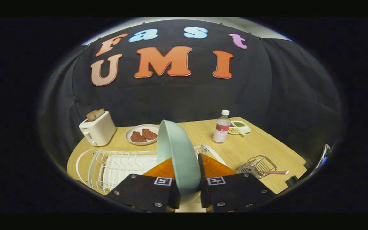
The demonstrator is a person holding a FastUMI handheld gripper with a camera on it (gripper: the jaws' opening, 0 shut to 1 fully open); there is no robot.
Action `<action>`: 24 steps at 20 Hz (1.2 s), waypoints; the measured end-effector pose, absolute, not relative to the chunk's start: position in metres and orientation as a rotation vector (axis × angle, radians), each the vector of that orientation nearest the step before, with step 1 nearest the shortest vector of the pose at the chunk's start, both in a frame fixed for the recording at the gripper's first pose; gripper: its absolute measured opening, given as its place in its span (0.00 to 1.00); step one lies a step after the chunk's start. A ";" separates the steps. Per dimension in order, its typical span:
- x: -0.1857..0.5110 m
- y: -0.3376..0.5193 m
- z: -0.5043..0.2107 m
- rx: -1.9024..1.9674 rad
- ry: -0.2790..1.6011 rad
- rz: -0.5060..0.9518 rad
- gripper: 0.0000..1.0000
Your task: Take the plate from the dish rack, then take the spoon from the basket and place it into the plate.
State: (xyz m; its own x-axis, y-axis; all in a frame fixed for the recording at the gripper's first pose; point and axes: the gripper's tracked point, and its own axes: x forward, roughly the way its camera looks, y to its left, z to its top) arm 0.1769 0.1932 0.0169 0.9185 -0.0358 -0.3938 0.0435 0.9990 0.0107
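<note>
our gripper (188,188) grasps the pale green plate (177,153) edge-on between both fingers, above the white dish rack (117,166). the wire basket (258,165) holding the spoon (275,172) sits off to the right on the table (260,143).

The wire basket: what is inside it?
From the wire basket a red-and-white spoon handle sticks out; its bowl cannot be made out. The gripper holds the plate.

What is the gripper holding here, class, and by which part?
The gripper is shut on the pale green plate, gripping its lower rim edge-on, so the plate stands upright above the dish rack.
</note>
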 end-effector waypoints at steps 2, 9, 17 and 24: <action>0.161 0.190 0.021 0.062 0.404 -0.011 0.25; 0.096 0.174 0.021 0.230 0.428 0.098 0.25; 0.017 0.155 -0.022 0.384 0.516 0.186 0.25; -0.024 0.152 -0.078 0.530 0.624 0.239 0.26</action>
